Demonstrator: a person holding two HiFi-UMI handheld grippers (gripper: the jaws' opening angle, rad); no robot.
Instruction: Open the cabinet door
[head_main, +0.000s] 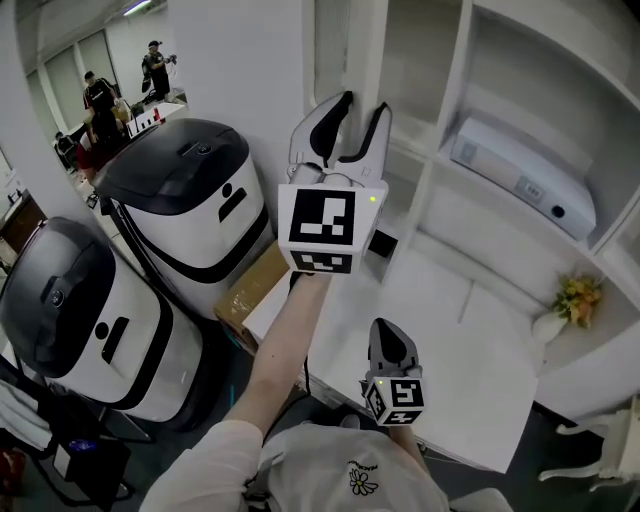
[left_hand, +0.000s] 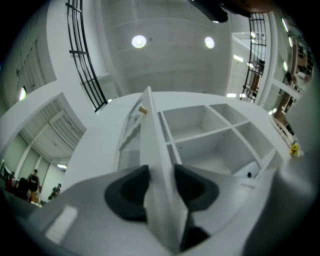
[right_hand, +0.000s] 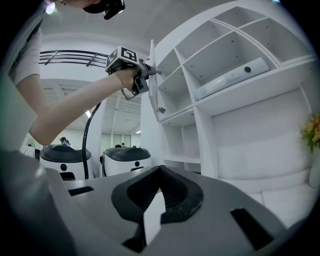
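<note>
The white cabinet door (head_main: 345, 40) stands partly swung out from the white shelf cabinet (head_main: 450, 120). My left gripper (head_main: 357, 115) is raised to it, one jaw on each side of the door's free edge. In the left gripper view the door (left_hand: 150, 130) runs straight between the dark pads (left_hand: 127, 192), which lie against both its faces. The right gripper view shows the door (right_hand: 152, 90) edge-on with the left gripper (right_hand: 150, 72) clamped on it high up. My right gripper (head_main: 390, 335) hovers low over the white table, jaws together and empty, as its own view (right_hand: 160, 172) shows.
Two large white-and-black round machines (head_main: 190, 200) (head_main: 80, 310) stand at the left, with a cardboard box (head_main: 250, 290) beside them. A white device (head_main: 520, 175) lies on a shelf, and yellow flowers (head_main: 575, 300) stand at the right. The white table (head_main: 470, 380) is below. People (head_main: 155, 65) stand far off.
</note>
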